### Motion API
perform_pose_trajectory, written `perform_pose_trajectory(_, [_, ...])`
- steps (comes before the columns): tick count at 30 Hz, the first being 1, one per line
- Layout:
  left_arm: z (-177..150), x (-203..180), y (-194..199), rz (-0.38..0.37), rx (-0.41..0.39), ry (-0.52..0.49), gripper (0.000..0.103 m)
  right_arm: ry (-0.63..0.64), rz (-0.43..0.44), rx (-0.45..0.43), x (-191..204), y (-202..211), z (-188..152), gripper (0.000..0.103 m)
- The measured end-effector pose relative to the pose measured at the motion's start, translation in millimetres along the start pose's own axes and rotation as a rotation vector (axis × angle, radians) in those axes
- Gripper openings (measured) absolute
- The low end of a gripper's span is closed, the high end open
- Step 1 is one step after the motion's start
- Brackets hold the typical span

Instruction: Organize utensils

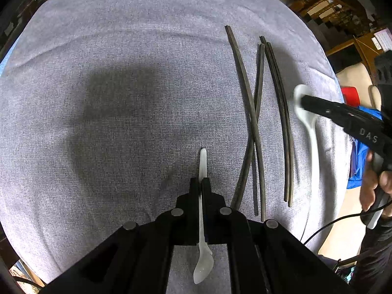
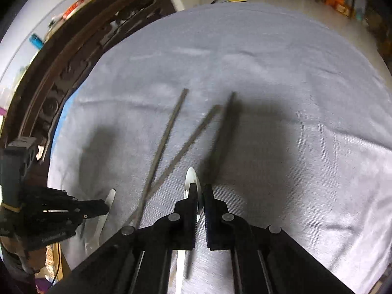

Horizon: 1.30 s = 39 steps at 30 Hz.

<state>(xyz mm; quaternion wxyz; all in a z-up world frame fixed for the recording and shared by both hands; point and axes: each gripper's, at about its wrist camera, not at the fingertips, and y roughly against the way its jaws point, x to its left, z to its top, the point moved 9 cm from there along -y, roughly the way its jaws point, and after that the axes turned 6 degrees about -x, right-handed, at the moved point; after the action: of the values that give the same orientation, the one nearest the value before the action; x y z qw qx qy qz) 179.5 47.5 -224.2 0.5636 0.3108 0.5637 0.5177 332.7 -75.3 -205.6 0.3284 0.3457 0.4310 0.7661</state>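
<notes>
My left gripper point(image 1: 201, 182) is shut on a white plastic spoon point(image 1: 202, 161), whose handle points forward and whose bowl hangs back under the fingers. Right of it, several dark chopsticks point(image 1: 247, 93) lie on the grey cloth: two crossed, and two side by side point(image 1: 281, 103). Farther right, my right gripper point(image 1: 303, 100) holds a second white spoon point(image 1: 312, 142) near its bowl. In the right wrist view the right gripper point(image 2: 201, 187) is shut on that spoon point(image 2: 191, 176), bowl forward. The chopsticks point(image 2: 171, 127) lie ahead, and the left gripper point(image 2: 105, 207) with its spoon point(image 2: 110, 196) is at lower left.
A grey cloth point(image 1: 122, 98) covers the table, and its edge curves close by on the right. A person's hand point(image 1: 374, 183) and a cable are beyond that edge. Dark wooden furniture point(image 2: 61, 73) runs along the cloth's left side in the right wrist view.
</notes>
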Motion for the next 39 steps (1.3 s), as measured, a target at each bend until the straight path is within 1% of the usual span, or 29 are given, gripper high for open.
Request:
perform_pose_trajectory(3, [1, -1, 0, 0.01, 0.004, -0.004, 0.004, -0.015, -0.065, 0.043, -28, 5, -7, 0.005])
perform_pose_trajectory(4, [1, -2, -1, 0.018, 0.009, -0.01, 0.004, -0.016, -0.097, 0.077, -39, 3, -14, 0.005])
perform_pose_trajectory(6, [2, -5, -2, 0.039, 0.026, -0.027, 0.004, -0.014, -0.133, 0.126, -54, -2, -25, 0.005])
perform_pose_trajectory(9, [4, -8, -4, 0.064, 0.062, -0.046, 0.004, -0.017, -0.132, 0.142, -59, -3, -29, 0.006])
perform_pose_trajectory(11, [6, -9, -6, 0.077, 0.082, -0.055, 0.004, 0.007, -0.137, 0.155, -57, -3, -29, 0.006])
perform_pose_trajectory(16, [10, -10, -8, 0.069, 0.112, -0.045, 0.004, 0.02, -0.133, 0.175, -51, -7, -26, 0.006])
perform_pose_trajectory(19, [13, -8, -9, 0.058, 0.122, -0.034, 0.003, -0.009, -0.117, 0.163, -52, -6, -25, 0.006])
perform_pose_trajectory(25, [11, 2, -3, 0.025, 0.086, 0.014, 0.002, -0.071, -0.079, 0.109, -56, 10, -41, 0.005])
perform_pose_trajectory(30, [11, 10, 11, -0.006, 0.032, 0.061, 0.002, -0.095, -0.052, 0.074, -49, 26, -55, 0.005])
perform_pose_trajectory(35, [12, 13, 29, -0.035, -0.016, 0.084, 0.002, -0.114, -0.03, 0.033, -45, 45, -60, 0.005])
perform_pose_trajectory(39, [12, 15, 44, -0.055, -0.065, 0.108, 0.002, -0.14, -0.02, -0.018, -41, 60, -61, 0.005])
